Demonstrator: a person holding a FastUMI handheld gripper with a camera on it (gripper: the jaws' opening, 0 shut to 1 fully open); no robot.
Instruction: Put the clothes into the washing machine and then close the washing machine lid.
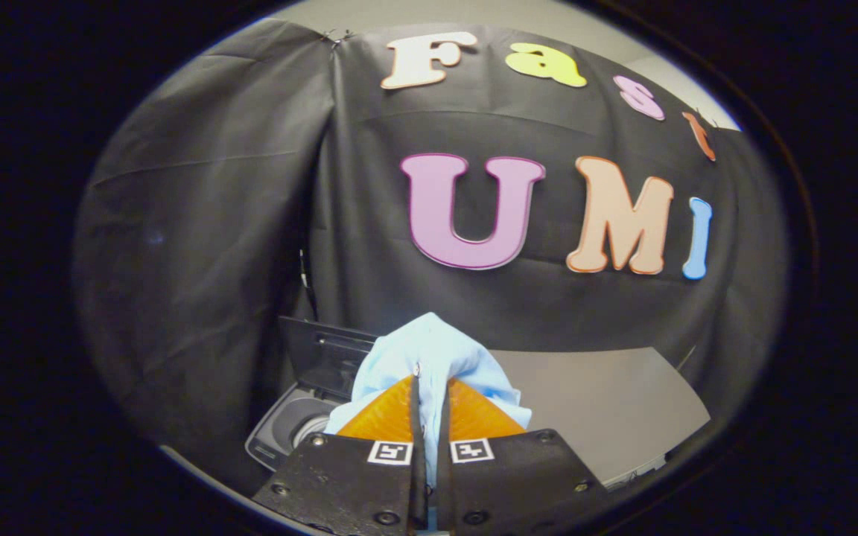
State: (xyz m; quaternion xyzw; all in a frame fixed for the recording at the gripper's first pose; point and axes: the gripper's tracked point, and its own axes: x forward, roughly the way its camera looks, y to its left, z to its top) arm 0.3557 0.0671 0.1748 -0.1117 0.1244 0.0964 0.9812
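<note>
While the hand-held gripper (429, 387) pinches the light-blue garment (436, 353) above the washing machine (291, 428), trailing folds may snag the raised lid (325, 353).

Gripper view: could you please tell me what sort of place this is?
Probably a staged laundry booth: black cloth wall, grey tabletop, and a small grey top-loading washing machine with its dark lid raised. The gripper is shut on a light-blue cloth garment.
</note>
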